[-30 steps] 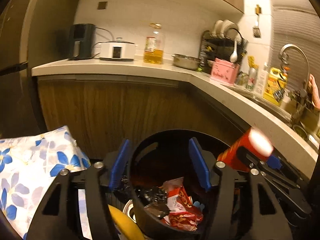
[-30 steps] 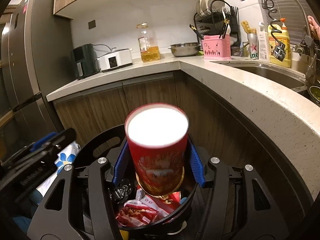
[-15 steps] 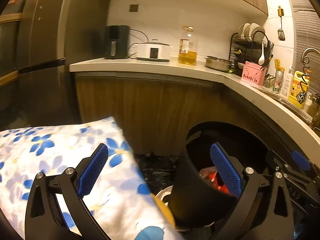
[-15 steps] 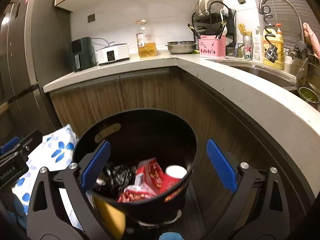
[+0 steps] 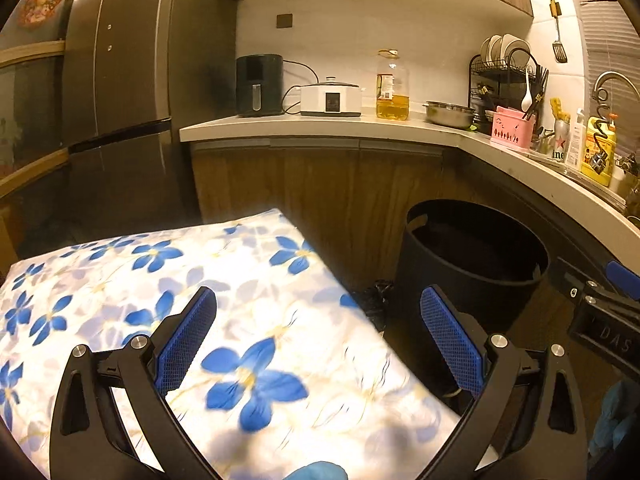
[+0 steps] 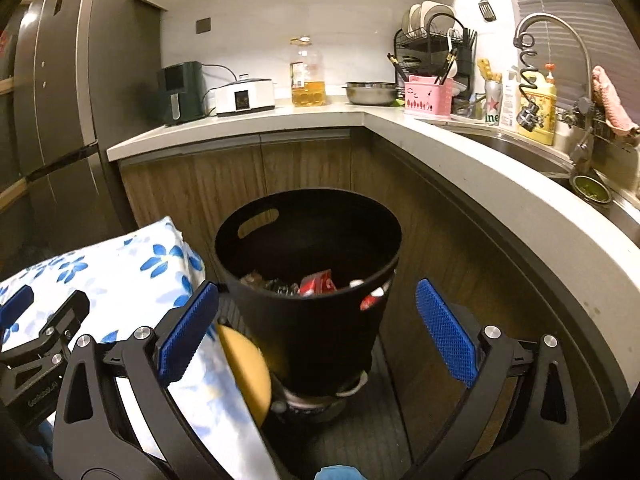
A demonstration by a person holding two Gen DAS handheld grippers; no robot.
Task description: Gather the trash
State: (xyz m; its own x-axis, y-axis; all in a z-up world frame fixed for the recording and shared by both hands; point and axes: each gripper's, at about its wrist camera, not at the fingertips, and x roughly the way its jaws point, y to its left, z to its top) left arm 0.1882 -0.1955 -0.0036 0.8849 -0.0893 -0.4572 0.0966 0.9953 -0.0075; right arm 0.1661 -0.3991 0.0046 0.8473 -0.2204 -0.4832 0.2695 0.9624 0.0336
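The right gripper (image 6: 316, 332) is standing with its blue-padded jaws wide apart and nothing clamped between them. Straight ahead of the gap, reaching a little past both pads in width, a black trash bin (image 6: 308, 320) is sitting on the floor — upright, with a handle slot near its rim. Inside it, red wrappers (image 6: 318, 283) and dark crumpled scraps are lying low against the near wall. Just inside the left pad, a yellow round object (image 6: 246, 372) is showing beside the foot of the bin, and a white cloth with blue flowers (image 6: 120, 272) is spreading outward past that pad.

The left gripper (image 5: 320, 340) is also gaping fully, holding nothing. The flowered cloth (image 5: 200, 320) is filling the space under and between its jaws, while the bin (image 5: 472, 272) is standing beyond the right pad — apart from it. The other gripper's tip is poking in at the far right.
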